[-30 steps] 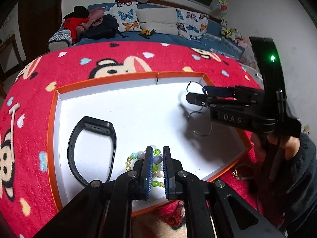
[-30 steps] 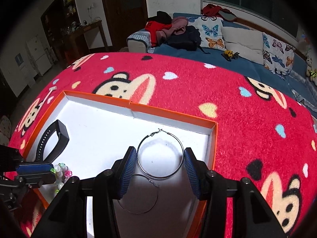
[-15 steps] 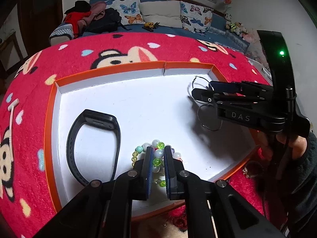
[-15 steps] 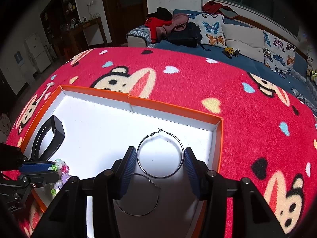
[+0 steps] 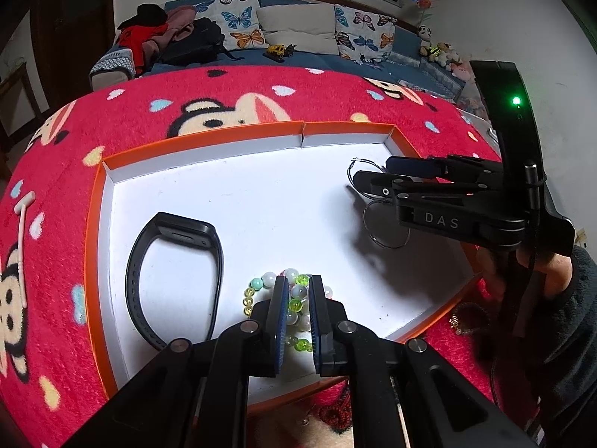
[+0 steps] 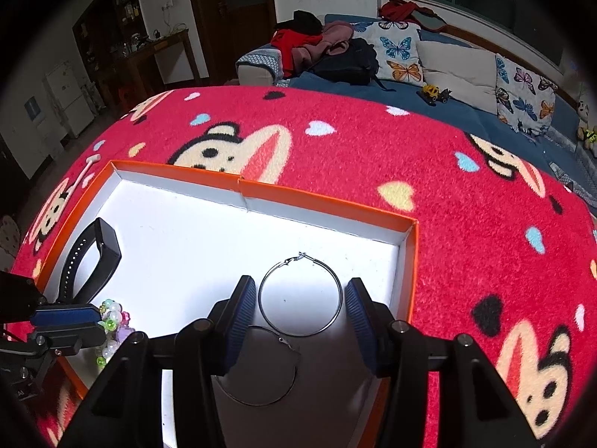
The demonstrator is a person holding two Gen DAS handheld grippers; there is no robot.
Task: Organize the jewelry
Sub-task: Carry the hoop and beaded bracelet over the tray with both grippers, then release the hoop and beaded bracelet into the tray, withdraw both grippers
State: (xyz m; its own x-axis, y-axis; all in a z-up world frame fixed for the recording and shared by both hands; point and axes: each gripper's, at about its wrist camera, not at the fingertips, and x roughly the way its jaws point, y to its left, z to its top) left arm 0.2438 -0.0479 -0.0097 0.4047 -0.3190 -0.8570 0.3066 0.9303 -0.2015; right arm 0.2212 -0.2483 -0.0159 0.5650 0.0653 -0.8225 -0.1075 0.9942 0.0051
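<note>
An orange-rimmed white tray (image 5: pixel 209 138) (image 6: pixel 317 201) lies on a red blanket. My left gripper (image 5: pixel 296 280) (image 6: pixel 97 325) is shut on a bracelet of coloured beads (image 5: pixel 255 283) (image 6: pixel 112 308) that rests at the tray's near edge. My right gripper (image 6: pixel 299 280) (image 5: pixel 373 171) stands open around a silver hoop earring (image 6: pixel 298 336), with a thin gap at each pad. A second hoop (image 6: pixel 257 405) (image 5: pixel 390 247) lies flat just below it, partly under the left finger. A black wristband (image 5: pixel 186 229) (image 6: pixel 106 240) lies at the tray's left side.
The red cartoon blanket (image 6: pixel 373 142) spreads around the tray. Small gold jewelry (image 5: pixel 466 317) and a red beaded piece (image 5: pixel 335 414) lie on it outside the near rim. A hand (image 5: pixel 552 265) holds the right gripper. A sofa (image 6: pixel 447 74) with cushions stands behind.
The right jaws have widened a little, so the hoop no longer touches the right pad. The left gripper has stayed shut on the beads.
</note>
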